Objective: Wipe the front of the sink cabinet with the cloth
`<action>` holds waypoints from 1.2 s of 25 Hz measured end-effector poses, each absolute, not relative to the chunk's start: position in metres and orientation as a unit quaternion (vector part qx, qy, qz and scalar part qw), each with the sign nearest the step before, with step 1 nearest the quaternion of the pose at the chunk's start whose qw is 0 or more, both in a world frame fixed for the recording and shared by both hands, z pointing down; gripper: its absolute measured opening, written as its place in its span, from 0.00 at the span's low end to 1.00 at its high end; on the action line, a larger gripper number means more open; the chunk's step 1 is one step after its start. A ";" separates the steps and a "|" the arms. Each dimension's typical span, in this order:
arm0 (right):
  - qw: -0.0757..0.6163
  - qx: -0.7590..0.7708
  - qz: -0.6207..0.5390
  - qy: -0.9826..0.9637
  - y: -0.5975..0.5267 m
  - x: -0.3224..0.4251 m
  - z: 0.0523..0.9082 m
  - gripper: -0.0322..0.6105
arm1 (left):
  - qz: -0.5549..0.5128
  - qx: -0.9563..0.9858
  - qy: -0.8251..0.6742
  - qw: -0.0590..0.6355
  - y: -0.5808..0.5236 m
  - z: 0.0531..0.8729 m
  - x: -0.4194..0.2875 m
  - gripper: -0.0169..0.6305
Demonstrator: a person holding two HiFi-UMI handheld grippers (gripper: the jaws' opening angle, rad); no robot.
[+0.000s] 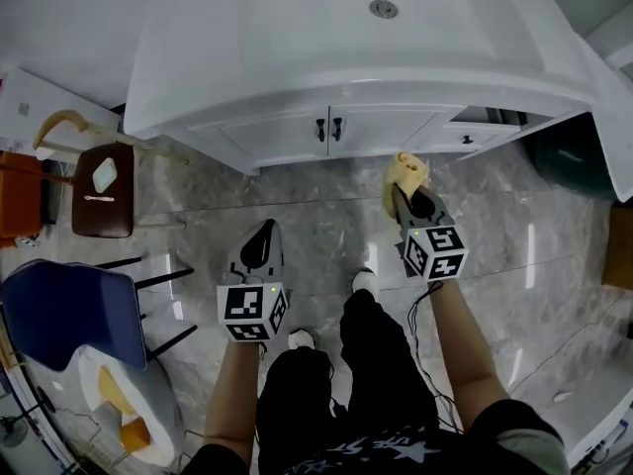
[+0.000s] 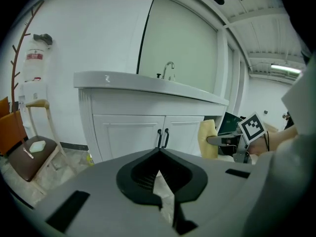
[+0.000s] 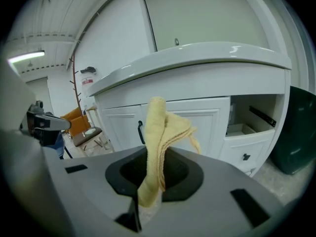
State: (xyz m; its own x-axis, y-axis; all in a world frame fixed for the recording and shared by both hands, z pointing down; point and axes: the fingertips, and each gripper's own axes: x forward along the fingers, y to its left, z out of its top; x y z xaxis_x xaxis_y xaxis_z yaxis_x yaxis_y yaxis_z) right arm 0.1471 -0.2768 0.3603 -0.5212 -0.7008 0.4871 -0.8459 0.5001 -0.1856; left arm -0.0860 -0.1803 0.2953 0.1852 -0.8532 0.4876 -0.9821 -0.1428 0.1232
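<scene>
Fingers right: I see my right gripper (image 1: 406, 192) clamped on a folded yellow terry cloth (image 3: 157, 127).
Fingers left: my left gripper (image 2: 159, 152) pinched together, empty.
Ahead: white sink cabinet (image 1: 277, 133), doors closed.

Each claw is a pale grey shell around black jaws shaped like a pointed leaf, on the left gripper (image 1: 265, 228) and the right gripper (image 1: 404, 194) alike. Just behind each claw sits a white cube (image 1: 252, 311) with black square markers; a small green light (image 1: 269, 289) glows on the left one. A thin black cable (image 1: 413, 317) hangs behind the right claw. The person wears black trousers (image 1: 307, 394), white shoes (image 1: 366, 281) and a dark short-sleeved top (image 1: 396, 450) with white star print
</scene>
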 end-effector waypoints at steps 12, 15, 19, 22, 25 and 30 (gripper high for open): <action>0.077 0.408 0.017 -0.910 -0.330 0.089 0.367 0.15 | 0.095 0.772 -0.615 0.130 -0.214 0.401 -0.119 0.05; 0.058 0.397 0.009 -0.916 -0.345 0.077 0.370 0.15 | 0.077 0.776 -0.617 0.104 -0.238 0.410 -0.121 0.05; 0.025 0.370 -0.019 -0.928 -0.353 0.059 0.367 0.15 | 0.048 0.790 -0.606 0.077 -0.250 0.413 -0.119 0.05; 0.027 0.357 -0.061 -0.932 -0.357 0.046 0.367 0.15 | 0.048 0.788 -0.612 0.043 -0.248 0.418 -0.121 0.05; 0.045 0.349 -0.071 -0.933 -0.362 0.039 0.375 0.15 | 0.049 0.796 -0.602 0.036 -0.246 0.429 -0.116 0.05; 0.048 0.372 -0.070 -0.924 -0.370 0.043 0.381 0.15 | 0.048 0.800 -0.597 0.047 -0.244 0.439 -0.115 0.05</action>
State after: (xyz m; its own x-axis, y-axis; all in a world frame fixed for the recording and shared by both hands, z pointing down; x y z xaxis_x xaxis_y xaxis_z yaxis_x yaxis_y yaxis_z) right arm 0.0426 -0.3700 0.3805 -0.7183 -0.6947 0.0373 -0.6812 0.7133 0.1648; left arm -0.1146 -0.2439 0.4385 0.2831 -0.9497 0.1337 -0.9589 -0.2833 0.0174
